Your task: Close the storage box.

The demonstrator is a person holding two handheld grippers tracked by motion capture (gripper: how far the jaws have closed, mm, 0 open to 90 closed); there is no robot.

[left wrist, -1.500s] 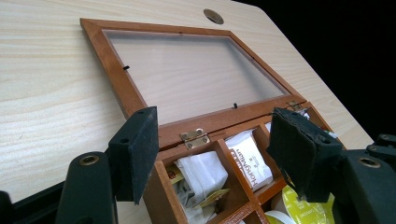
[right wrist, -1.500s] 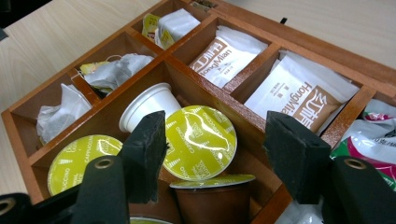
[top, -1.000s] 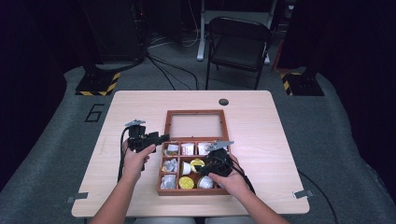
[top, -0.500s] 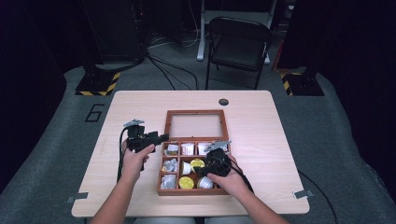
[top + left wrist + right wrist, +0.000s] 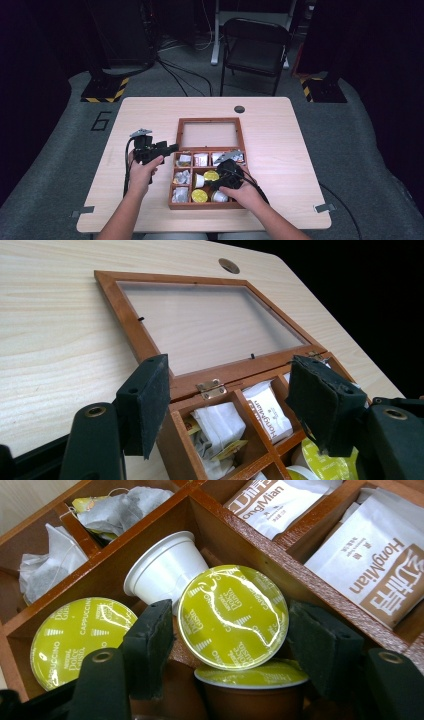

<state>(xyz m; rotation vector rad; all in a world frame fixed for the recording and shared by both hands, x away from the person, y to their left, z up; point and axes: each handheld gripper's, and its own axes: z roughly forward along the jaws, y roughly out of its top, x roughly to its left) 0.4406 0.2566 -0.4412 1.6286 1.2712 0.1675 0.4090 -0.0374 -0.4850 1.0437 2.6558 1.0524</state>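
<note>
In the high view a wooden compartment box lies on the table, its glass lid folded flat behind it. The left gripper rests just off the box's far left corner, pointing at it, its jaws apart with nothing between them. The right gripper hangs over the box's near middle compartments, where yellow-green capsule lids show; how wide its jaws stand cannot be told from here. In the left gripper view the two black jaws stand partly open and empty — they frame the box's rear edge with its brass hinge, the lid stretching away beyond. White tea sachets sit in the rear compartments just past the hinge, and a green capsule lid peeks out beside the right-hand jaw. In the right gripper view the jaws have just been opening; a coffee capsule with a shiny green foil top lies tilted between them in a box compartment, resting on another capsule beneath it — the pads flank it without clearly pressing. A white capsule lies on its side just behind it, a cappuccino-marked capsule sits in the next compartment, and sachets fill the compartments farther back.
</note>
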